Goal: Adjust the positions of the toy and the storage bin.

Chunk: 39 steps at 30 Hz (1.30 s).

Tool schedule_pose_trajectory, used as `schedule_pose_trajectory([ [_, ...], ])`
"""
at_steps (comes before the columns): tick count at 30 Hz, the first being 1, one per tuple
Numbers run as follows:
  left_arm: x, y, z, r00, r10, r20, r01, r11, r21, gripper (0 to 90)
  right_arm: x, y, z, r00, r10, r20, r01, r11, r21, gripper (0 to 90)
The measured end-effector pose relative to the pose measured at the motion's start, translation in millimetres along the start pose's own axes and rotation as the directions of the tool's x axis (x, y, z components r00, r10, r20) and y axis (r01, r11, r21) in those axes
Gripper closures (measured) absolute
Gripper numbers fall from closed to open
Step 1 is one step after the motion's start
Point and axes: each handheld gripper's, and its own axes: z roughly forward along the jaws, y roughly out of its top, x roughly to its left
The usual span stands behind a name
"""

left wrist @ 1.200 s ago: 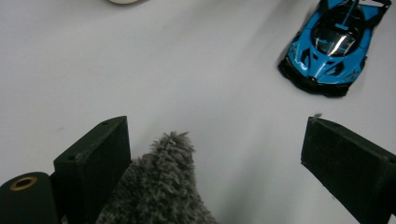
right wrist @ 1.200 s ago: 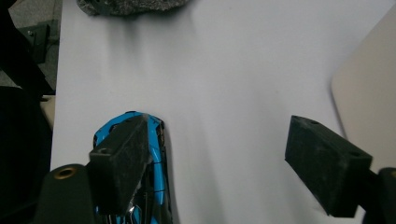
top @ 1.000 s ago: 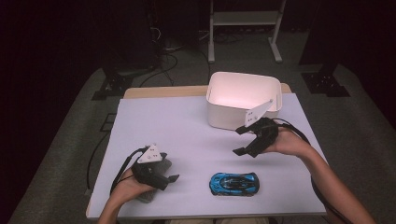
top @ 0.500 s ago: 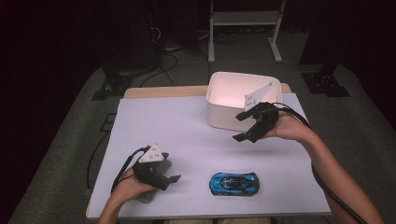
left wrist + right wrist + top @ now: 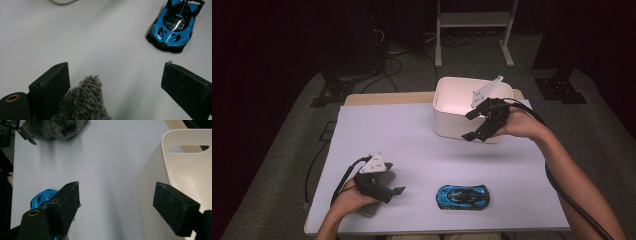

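A blue toy car (image 5: 462,196) sits on the white table near the front edge, to the right of my left gripper (image 5: 393,182); it also appears as the car (image 5: 175,26) ahead of the wide-apart left jaws. My left gripper (image 5: 115,75) is open, with a grey fuzzy thing (image 5: 83,100) lying between the jaws, against the left one. That grey fuzzy thing (image 5: 371,210) rests on the table under the left hand. My right gripper (image 5: 468,126) hovers open at the front wall of the white bin (image 5: 452,127). My right gripper (image 5: 117,195) holds nothing, with the bin's wall (image 5: 160,185) between its jaws.
The white sheet (image 5: 387,135) covers the table, with a wooden strip along its back edge. The bin stands at the back right. Cables trail off the table's left side and along the right forearm. Dark stands and a metal frame stand on the floor behind.
My right gripper has moved away from me and slightly right, from beside the bin's front corner to its front wall. The left gripper and the car stayed still.
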Motion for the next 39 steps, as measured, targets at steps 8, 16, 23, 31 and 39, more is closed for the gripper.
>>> schedule_pose_trajectory([
  [8,-4.1,-2.7,-2.1,0.9999,-0.007,-0.007,0.007,1.0000,0.006,7.6,-9.7,4.3,3.1,0.9998,-0.017,0.006,0.017,0.999,0.033,19.8],
  [16,-5.9,-3.3,0.5,1.0000,-0.006,-0.002,0.006,1.0000,0.006,7.6,-20.8,9.3,3.1,0.9996,-0.013,0.025,0.011,0.998,0.062,20.0],
  [23,-6.6,-3.6,1.7,0.9999,0.012,0.010,-0.012,0.9997,0.021,7.6,-36.5,8.4,6.9,0.9994,0.009,0.035,-0.011,0.997,0.071,21.2],
  [31,-6.3,-3.6,1.3,0.9999,0.007,0.009,-0.008,0.9998,0.020,7.6,-51.7,2.6,18.1,0.9989,0.032,0.034,-0.035,0.996,0.078,23.1],
  [39,-5.8,-4.2,1.5,1.0000,0.007,-0.004,-0.007,0.9996,0.028,7.6,-62.5,-4.9,26.6,0.9982,0.044,0.042,-0.047,0.996,0.077,35.5],
])
